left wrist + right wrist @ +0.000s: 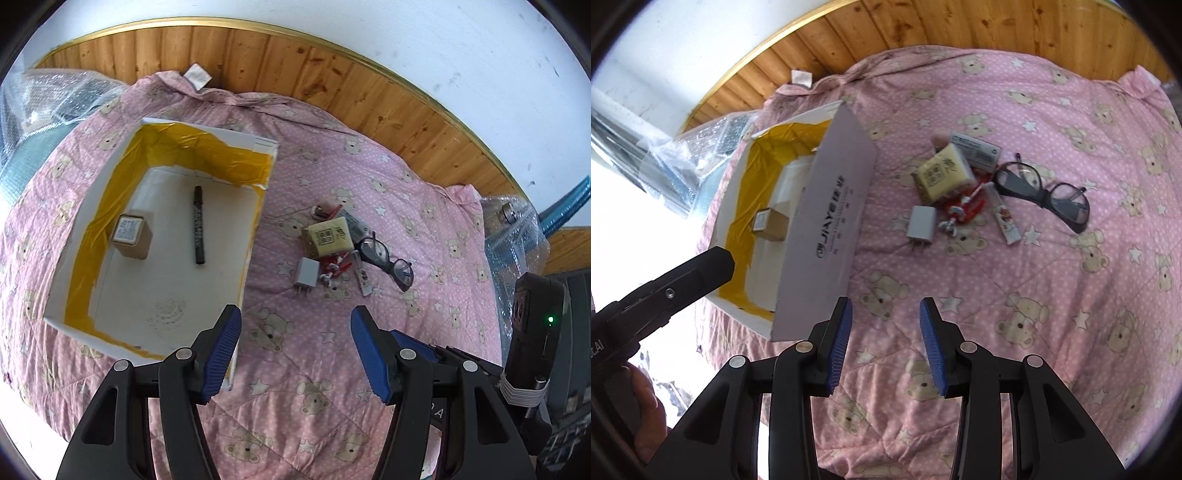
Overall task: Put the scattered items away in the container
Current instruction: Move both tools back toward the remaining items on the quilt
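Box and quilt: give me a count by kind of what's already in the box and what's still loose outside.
In the box:
Black marker: 1
Small brown carton: 1
Loose on the quilt:
Yellow packet: 1
White charger plug: 1
Black glasses: 1
White tube: 1
Red clutter, flat packet behind: uncountable
Total clear: 6

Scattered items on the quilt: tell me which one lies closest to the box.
The grey plug adapter, prongs pointing toward the grippers. It sits on the box side of the pile; the yellow packet, white tube and glasses all lie farther away.
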